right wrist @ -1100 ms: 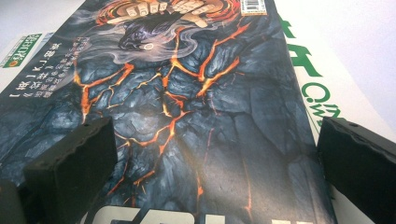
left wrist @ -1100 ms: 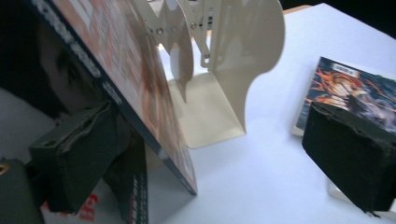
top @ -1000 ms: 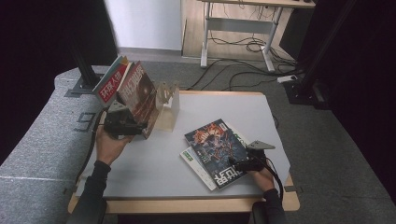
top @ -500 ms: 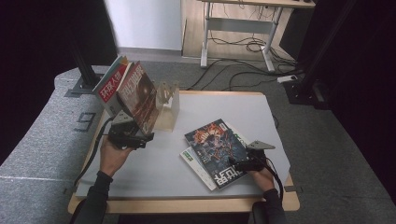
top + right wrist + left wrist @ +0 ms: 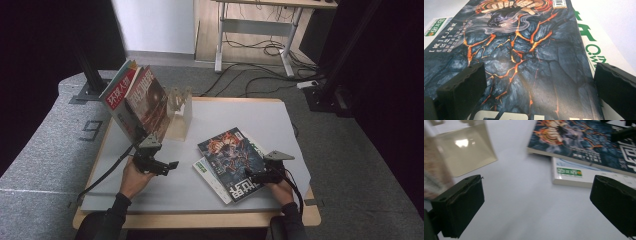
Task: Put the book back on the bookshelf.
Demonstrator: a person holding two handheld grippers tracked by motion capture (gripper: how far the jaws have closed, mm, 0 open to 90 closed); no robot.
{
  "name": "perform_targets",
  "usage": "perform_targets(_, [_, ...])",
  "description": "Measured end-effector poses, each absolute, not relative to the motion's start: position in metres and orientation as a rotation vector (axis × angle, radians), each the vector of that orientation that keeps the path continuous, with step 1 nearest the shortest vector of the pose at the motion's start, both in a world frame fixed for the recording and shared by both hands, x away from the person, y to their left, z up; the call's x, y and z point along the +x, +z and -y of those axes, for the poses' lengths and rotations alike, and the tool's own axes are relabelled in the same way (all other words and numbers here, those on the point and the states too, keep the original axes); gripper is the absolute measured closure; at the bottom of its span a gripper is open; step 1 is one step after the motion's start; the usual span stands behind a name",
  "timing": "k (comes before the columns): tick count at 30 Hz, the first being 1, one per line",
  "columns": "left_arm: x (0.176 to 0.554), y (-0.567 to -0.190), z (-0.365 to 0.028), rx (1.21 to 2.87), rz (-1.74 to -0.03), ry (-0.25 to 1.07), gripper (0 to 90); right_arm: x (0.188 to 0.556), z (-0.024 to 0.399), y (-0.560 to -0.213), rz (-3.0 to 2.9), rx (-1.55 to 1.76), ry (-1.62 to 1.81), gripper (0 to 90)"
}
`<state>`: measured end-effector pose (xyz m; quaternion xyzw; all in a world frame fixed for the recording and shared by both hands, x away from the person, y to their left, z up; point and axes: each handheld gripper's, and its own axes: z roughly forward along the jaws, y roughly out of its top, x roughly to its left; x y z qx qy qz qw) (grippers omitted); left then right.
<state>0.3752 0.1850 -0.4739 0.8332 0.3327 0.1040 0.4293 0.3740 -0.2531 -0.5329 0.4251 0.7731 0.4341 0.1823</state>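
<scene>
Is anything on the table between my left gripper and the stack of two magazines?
No. In the left gripper view, bare white tabletop runs from the open left gripper to the dark lava-cover magazine lying on the white magazine.

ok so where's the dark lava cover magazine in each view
High view: the dark lava magazine lies right of centre on the table, on top of a white magazine, its near end at the right gripper.
Left gripper view: top right, beyond the open jaws.
Right gripper view: it covers most of the picture, between the open jaws.
Shared landmark: the white magazine with green print under it.
</scene>
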Motion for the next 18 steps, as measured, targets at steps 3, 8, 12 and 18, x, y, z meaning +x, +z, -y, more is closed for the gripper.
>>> perform_targets(3, [0.375, -0.486, -0.18, 2.096, -0.803, 0.233, 0.0, 0.374, 0.253, -0.533, -2.182, 1.199, 1.225, 0.0])
perform_targets(8, [0.375, -0.505, -0.169, 2.195, -0.785, 0.233, 0.0, 0.374, 0.253, -0.533, -2.182, 1.199, 1.225, 0.0])
perform_targets(12, [0.377, -0.516, -0.164, 2.231, -0.779, 0.216, 0.0, 0.374, 0.253, -0.533, -2.181, 1.199, 1.225, 0.0])
perform_targets(18, [0.377, -0.53, -0.157, 2.29, -0.771, 0.213, 0.0, 0.374, 0.253, -0.533, -2.181, 1.199, 1.226, 0.0])
